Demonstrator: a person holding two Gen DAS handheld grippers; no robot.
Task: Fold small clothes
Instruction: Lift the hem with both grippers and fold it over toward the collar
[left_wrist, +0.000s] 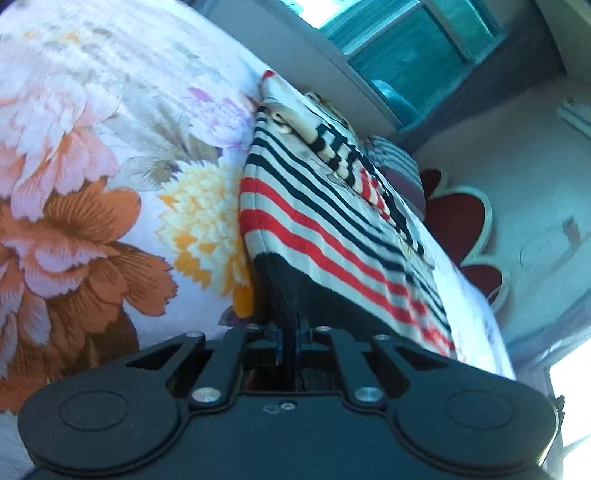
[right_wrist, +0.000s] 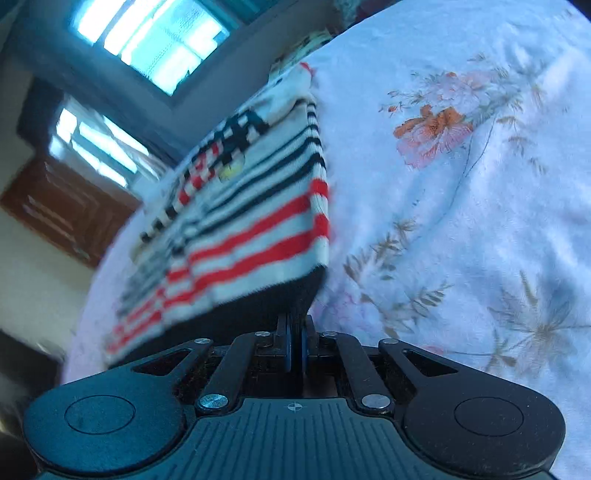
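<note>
Jaws of left gripper (left_wrist: 297, 317) and right gripper (right_wrist: 295, 321) pinched the striped garment (left_wrist: 332, 206) hem — lifting both evenly over the bedsheet (right_wrist: 461, 221) seemed wise.

One striped garment (left_wrist: 325, 221), red, navy and white. One flowered bedsheet (left_wrist: 110, 166) beneath. Two grippers: left gripper (left_wrist: 295, 317), right gripper (right_wrist: 295, 325). Two windows (right_wrist: 147, 33) far off; one brown wooden door (right_wrist: 62, 206) at left.
</note>
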